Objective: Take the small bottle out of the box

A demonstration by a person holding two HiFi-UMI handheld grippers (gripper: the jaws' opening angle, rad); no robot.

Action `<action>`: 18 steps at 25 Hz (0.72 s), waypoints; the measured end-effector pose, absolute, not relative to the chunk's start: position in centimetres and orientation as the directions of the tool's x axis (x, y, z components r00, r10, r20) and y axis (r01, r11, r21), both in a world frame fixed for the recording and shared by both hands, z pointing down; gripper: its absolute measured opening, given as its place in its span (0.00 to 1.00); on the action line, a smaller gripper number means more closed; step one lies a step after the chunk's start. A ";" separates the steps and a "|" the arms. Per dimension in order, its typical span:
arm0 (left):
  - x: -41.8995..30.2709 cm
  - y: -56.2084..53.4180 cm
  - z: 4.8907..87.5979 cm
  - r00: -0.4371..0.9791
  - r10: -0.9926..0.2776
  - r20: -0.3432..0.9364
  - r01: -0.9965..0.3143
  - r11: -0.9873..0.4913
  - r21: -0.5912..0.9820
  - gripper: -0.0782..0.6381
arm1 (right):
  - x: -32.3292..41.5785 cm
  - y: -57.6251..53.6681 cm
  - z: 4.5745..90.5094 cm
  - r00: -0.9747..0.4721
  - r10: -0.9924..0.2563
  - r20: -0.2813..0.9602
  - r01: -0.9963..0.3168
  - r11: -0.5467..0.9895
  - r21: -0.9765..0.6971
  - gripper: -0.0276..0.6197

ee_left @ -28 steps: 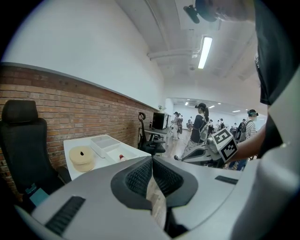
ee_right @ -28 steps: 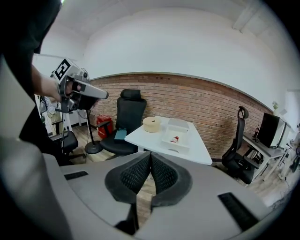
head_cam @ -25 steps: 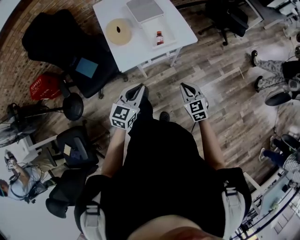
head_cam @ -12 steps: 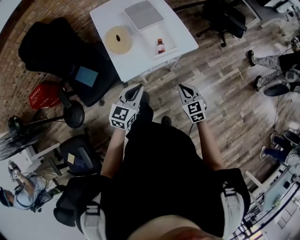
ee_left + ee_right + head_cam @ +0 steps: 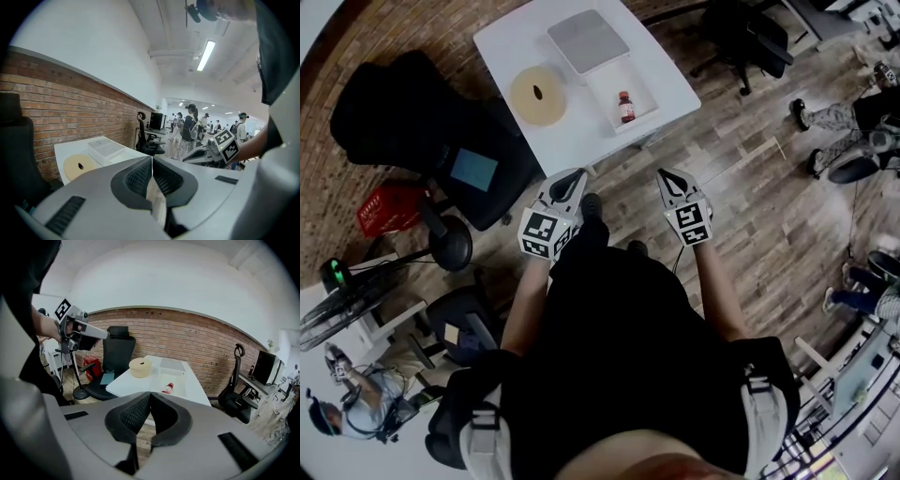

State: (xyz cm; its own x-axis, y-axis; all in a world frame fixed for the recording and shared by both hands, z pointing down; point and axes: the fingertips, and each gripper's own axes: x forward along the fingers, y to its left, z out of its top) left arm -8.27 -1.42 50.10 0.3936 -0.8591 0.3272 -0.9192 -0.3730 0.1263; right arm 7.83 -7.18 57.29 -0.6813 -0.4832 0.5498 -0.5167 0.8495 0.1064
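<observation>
At the far left of the head view, a black office chair [image 5: 403,103] is seen against the brick wall, with a red basket [image 5: 382,206] on the wooden floor below it. Just beside the chair stands a white table [image 5: 511,42]. A tan roll [image 5: 538,95] with a dark hole in its middle lies on the table's left half. To its right a grey lid [image 5: 588,40] lies flat, and an open clear box [image 5: 637,77] is set touching the lid's near edge. The small bottle [image 5: 625,107] is inside the box, toward its near end; it is reddish with a dark cap, and whether it stands or lies cannot be told.

The left gripper [image 5: 577,174] is held over the floor near the table's front corner, well apart from the box. In the left gripper view its jaws are seen pressed together with nothing between them. The right gripper [image 5: 666,175] is held level with it, further right, also over bare floor and apart from the table. In the right gripper view the jaws are likewise closed and empty, and the bottle [image 5: 168,388] is seen beyond them in the box on the table.

At the right edge, legs of other people [image 5: 839,117] are visible.
</observation>
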 end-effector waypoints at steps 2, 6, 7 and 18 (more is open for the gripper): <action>-9.1 -2.6 49.9 0.404 -0.856 0.323 -0.915 -0.384 0.125 0.14 | 7.0 -8.1 57.1 -0.677 -0.493 0.547 -0.526 0.844 0.109 0.04; -10.4 -4.6 49.9 0.428 -0.846 0.319 -0.904 -0.408 0.129 0.14 | 5.5 -9.3 57.0 -0.667 -0.505 0.548 -0.540 0.834 0.111 0.04; -10.7 -5.0 49.9 0.434 -0.843 0.318 -0.901 -0.414 0.131 0.14 | 5.1 -9.6 57.1 -0.663 -0.507 0.552 -0.544 0.832 0.111 0.04; -14.4 -8.2 50.3 0.479 -0.818 0.317 -0.877 -0.458 0.145 0.14 | 1.8 -12.1 57.6 -0.623 -0.537 0.569 -0.585 0.802 0.117 0.04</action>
State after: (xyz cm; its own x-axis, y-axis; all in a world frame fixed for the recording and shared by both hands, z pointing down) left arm -14.39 -8.24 50.32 0.4792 -0.8183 0.3173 -0.8773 -0.4575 0.1451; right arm 1.80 -12.10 57.57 -0.6226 -0.5374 0.5688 -0.5854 0.8022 0.1171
